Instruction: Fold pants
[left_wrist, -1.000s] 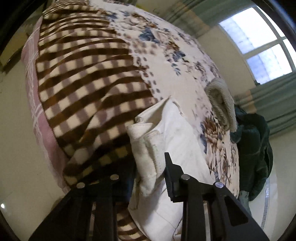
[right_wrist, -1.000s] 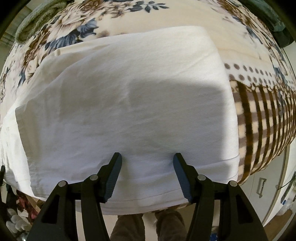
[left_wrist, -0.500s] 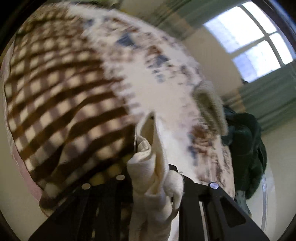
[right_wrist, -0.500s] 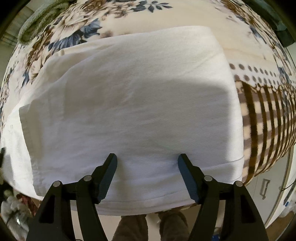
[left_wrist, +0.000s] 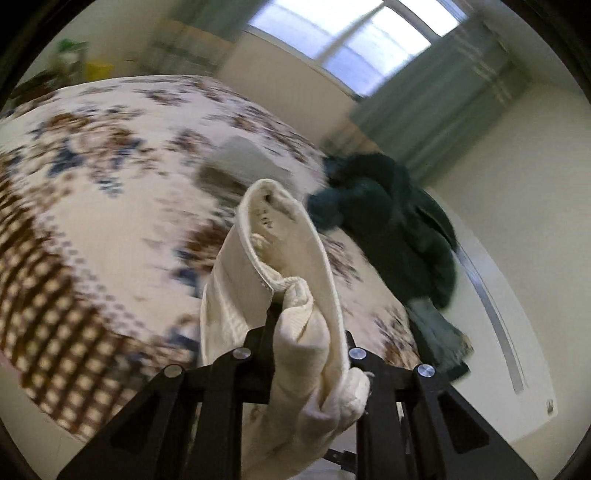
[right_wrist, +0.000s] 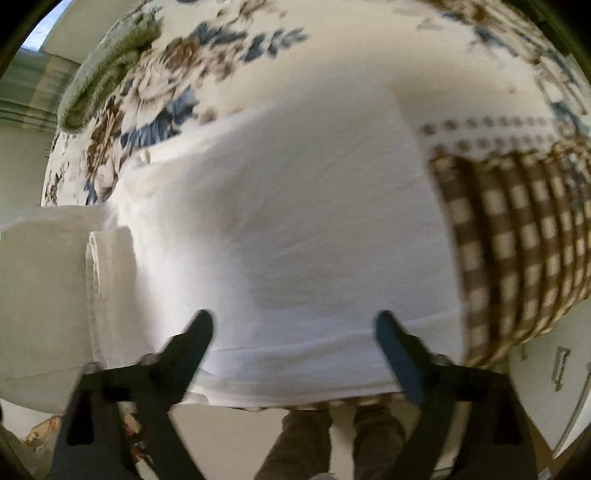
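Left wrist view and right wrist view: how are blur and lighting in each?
Left wrist view: bedspread smeared by motion blur, window bright, pants in the left claw fairly sharp. Right wrist view: soft blur all over, the right claw fuzzy, the pants evenly lit, with a faint shadow near the claw.

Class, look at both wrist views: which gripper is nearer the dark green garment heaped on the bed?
Left. The left gripper, clamping the pants, faces the dark green garment; the right gripper hovers over the pants' hem, garment unseen.
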